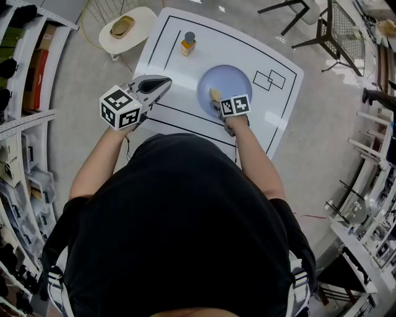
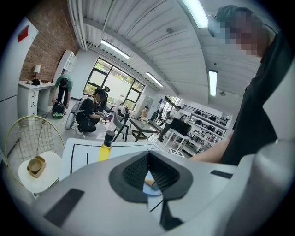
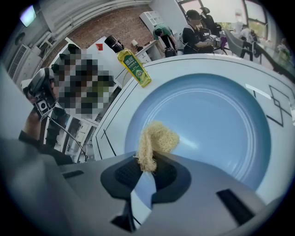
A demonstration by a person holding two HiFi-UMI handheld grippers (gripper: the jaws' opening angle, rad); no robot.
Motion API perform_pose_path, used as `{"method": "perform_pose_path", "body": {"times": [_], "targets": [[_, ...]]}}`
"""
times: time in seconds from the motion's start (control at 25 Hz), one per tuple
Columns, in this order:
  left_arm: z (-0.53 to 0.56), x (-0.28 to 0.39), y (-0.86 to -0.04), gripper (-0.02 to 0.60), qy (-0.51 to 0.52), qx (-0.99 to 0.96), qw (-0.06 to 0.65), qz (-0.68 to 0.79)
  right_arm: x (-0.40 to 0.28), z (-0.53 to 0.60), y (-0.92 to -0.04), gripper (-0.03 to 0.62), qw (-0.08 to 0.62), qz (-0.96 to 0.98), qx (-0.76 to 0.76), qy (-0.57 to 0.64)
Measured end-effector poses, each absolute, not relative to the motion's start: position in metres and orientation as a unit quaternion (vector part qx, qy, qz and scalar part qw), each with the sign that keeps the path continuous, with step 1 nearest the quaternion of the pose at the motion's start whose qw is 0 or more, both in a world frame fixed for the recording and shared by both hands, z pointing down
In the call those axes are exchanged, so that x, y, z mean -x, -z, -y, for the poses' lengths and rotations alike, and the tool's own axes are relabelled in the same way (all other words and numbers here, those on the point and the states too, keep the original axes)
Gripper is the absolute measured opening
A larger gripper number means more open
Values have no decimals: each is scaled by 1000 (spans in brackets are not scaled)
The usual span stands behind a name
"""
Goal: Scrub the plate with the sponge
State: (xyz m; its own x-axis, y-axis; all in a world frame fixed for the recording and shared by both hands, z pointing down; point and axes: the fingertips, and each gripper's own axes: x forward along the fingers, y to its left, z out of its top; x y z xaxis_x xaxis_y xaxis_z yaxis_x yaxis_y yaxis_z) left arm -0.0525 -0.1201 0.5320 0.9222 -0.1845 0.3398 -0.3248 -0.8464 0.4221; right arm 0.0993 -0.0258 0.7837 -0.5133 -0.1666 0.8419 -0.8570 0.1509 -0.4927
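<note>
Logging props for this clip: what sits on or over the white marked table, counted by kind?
Round pale blue plate: 1
Yellow fibrous sponge: 1
Yellow bottle with dark cap: 1
Total: 3

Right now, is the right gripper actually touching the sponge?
Touching. The right gripper view shows the right gripper with its jaws closed on the yellow sponge, which sticks out over the blue plate.

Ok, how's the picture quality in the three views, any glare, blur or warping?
Head view: even light, table edges bowed by the lens. Left gripper view: ceiling lamps blown out, corners dark. Right gripper view: sponge and plate sharp, plate rim stretched by the wide angle.
</note>
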Motion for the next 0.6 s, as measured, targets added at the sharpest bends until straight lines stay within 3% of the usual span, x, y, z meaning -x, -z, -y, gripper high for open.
{"method": "perform_pose_path", "body": {"times": [0.6], "targets": [[112, 29, -514, 9, -140, -956, 227, 125, -123, 29, -725, 44, 264, 711, -408, -508]]}}
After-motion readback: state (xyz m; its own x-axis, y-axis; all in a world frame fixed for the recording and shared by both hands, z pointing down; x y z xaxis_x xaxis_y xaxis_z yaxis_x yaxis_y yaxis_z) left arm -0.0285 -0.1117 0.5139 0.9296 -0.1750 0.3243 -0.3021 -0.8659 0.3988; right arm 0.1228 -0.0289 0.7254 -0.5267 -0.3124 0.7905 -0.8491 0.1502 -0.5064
